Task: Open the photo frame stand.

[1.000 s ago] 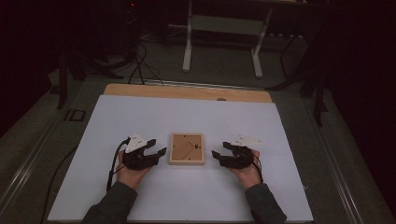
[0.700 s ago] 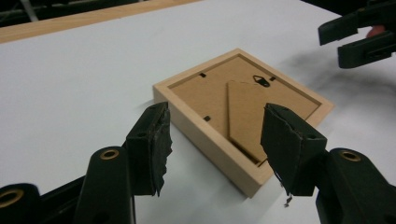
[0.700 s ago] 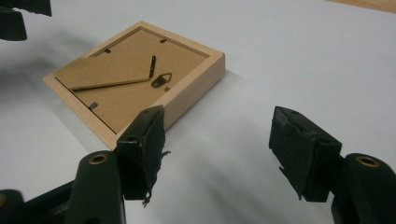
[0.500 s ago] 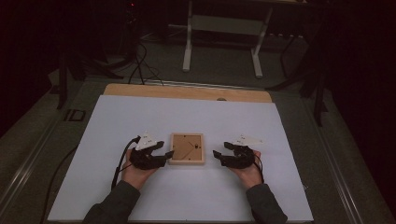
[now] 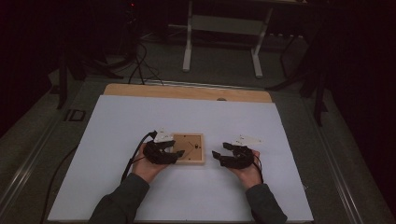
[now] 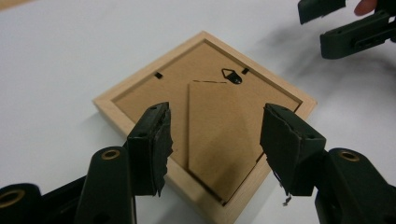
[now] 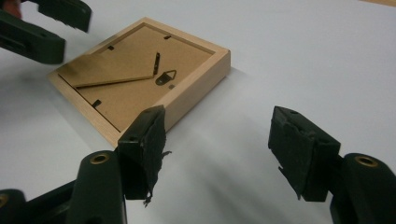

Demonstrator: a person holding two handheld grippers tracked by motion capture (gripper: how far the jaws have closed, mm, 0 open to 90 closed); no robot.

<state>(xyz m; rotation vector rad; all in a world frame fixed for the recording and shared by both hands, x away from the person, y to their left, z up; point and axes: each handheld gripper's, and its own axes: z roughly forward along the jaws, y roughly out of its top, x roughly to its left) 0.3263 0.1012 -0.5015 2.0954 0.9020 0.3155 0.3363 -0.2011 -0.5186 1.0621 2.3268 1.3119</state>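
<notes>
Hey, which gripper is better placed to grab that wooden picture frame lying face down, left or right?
Left, probably. The left gripper is open, its fingers over the picture frame at its near corner. The right gripper, also open, sits beside the frame over bare white table.

No readable text, label, brand, number or sign showing anywhere. Back of picture frame (image 6: 205,116) lying bare: plain brown backing board, no print or sticker appearing on it. Small metal hanger (image 6: 232,75) near frame's top edge carrying no legible marking. White table (image 5: 140,121) around frame showing no writing.
</notes>
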